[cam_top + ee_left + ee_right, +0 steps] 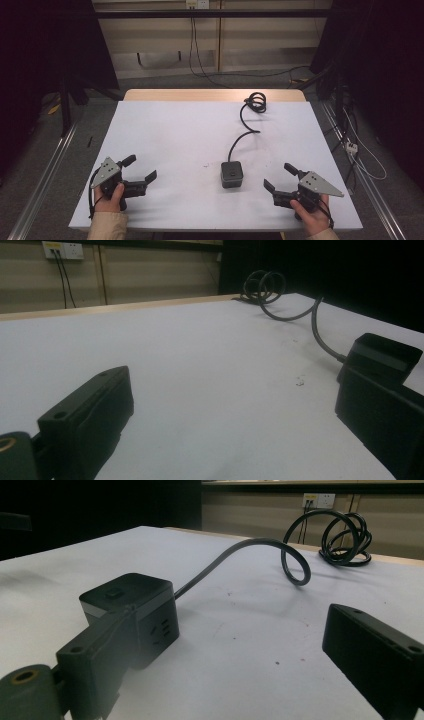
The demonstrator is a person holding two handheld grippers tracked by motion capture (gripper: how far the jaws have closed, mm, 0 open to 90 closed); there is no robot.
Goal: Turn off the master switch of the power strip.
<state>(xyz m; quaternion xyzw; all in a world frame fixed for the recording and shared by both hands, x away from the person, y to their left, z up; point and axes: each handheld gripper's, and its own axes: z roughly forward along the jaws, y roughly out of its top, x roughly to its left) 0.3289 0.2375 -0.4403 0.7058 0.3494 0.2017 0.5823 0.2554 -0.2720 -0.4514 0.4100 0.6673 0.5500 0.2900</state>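
Note:
A black cube power socket (232, 174) sits on the white table (175, 130), right of centre near the front. Its black cable (240, 135) runs back to a coil (256, 102) at the far edge. My left gripper (139, 169) rests at the front left, open, jaws wide with nothing between them. My right gripper (280, 177) rests at the front right, open and empty, pointing toward the socket. In the right gripper view the socket (131, 615) stands just past the left jaw, its outlet face toward me. In the left gripper view the socket (385, 356) shows behind the right jaw.
A wall outlet (318, 500) with plugged cables sits on the wall behind the table. Dark frames and loose cables stand on the floor at both sides. A wooden strip (215, 95) edges the table's far side.

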